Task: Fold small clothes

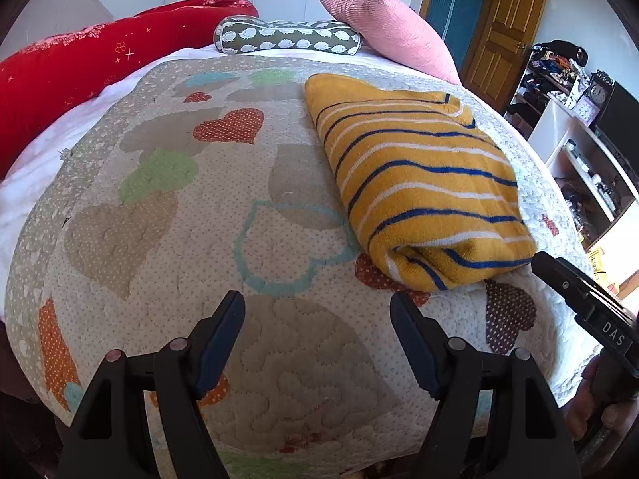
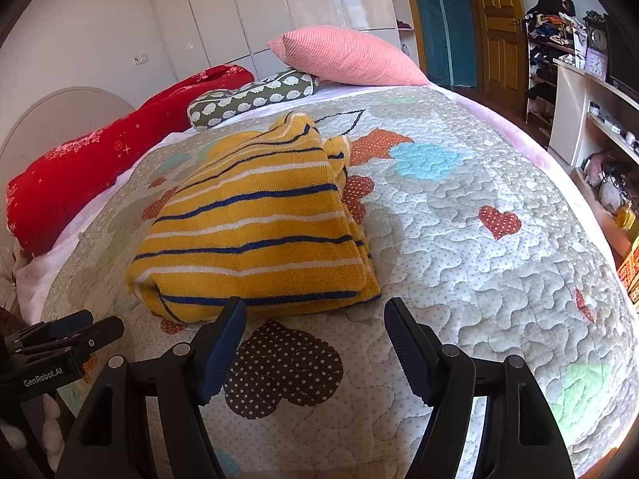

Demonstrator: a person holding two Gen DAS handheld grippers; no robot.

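Note:
A small yellow garment with blue and white stripes (image 1: 419,183) lies folded into a thick rectangle on the quilted bed. It also shows in the right wrist view (image 2: 255,231). My left gripper (image 1: 317,311) is open and empty, hovering over the quilt to the left of the garment's near edge. My right gripper (image 2: 315,315) is open and empty, just in front of the garment's near edge. The right gripper also shows in the left wrist view (image 1: 579,295) at the right, and the left gripper shows in the right wrist view (image 2: 60,339) at the lower left.
The quilt (image 1: 179,239) with heart patches covers the bed. A red bolster (image 1: 80,76), a green hedgehog-print cushion (image 1: 287,38) and a pink pillow (image 1: 391,32) lie at the head end. Shelves with clutter and clocks (image 1: 591,99) stand to the right, past the bed edge.

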